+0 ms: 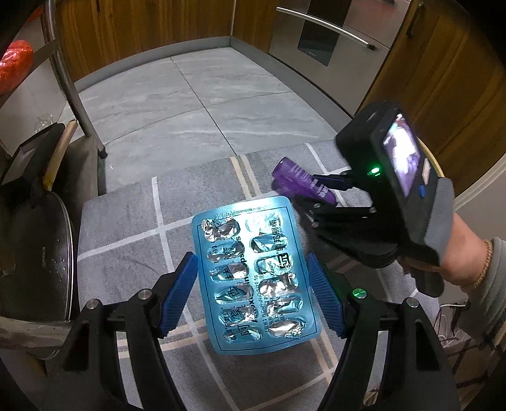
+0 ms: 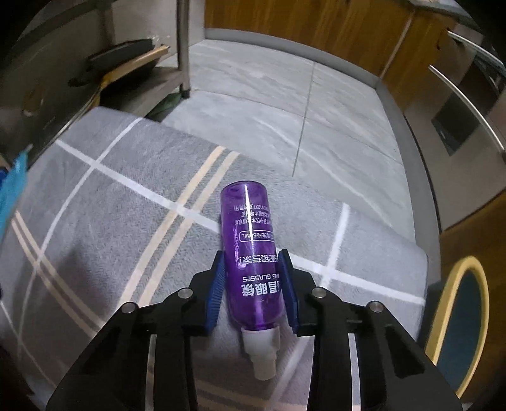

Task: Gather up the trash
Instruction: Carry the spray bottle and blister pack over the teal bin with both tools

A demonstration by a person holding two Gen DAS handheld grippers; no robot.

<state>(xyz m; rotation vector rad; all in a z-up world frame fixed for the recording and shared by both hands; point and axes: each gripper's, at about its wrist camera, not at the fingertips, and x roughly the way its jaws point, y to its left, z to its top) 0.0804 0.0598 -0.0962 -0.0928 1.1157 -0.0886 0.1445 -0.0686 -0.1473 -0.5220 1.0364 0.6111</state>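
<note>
A blue blister pack with torn foil pockets sits between the blue pads of my left gripper, which is shut on its two long edges above the grey striped mat. A purple spray bottle with a white nozzle points toward the camera. My right gripper is shut on its lower body, both pads pressing its sides. Whether the bottle still rests on the mat I cannot tell. In the left wrist view the bottle and the right gripper are just beyond the pack, to the right.
A person's hand holds the right gripper. A metal rack leg and a dark pan lid stand at the left. Grey tile floor lies beyond the mat, bounded by wooden cabinets and a steel appliance. A yellow-rimmed round object sits at the right.
</note>
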